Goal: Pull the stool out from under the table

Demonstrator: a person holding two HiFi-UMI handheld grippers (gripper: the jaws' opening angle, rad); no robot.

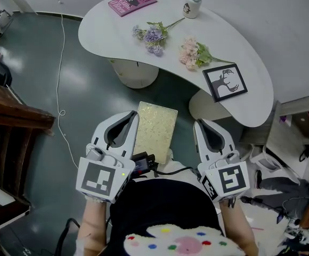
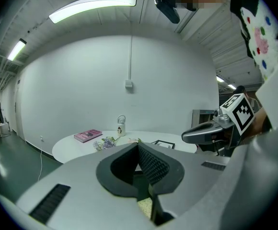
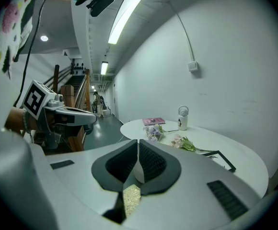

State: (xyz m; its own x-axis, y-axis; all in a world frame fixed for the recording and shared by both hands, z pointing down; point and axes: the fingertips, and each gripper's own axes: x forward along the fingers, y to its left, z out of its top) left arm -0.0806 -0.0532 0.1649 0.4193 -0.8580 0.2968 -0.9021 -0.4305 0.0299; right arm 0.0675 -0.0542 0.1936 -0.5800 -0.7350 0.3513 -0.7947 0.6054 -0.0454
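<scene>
The stool, with a pale yellow speckled rectangular seat, stands on the dark floor just in front of the white curved table, between its two pedestals. My left gripper is shut and empty beside the seat's left edge. On the other side of the seat, my right gripper is also shut with nothing held. Whether either one touches the stool I cannot tell. In the left gripper view the dark pads meet, with a bit of seat below them. The right gripper view shows the same, pads together over the seat.
On the table lie a pink book, a white bottle, purple flowers, pink flowers and a black picture frame. Dark wooden stairs stand at the left, a cable trails over the floor, and clutter fills the right.
</scene>
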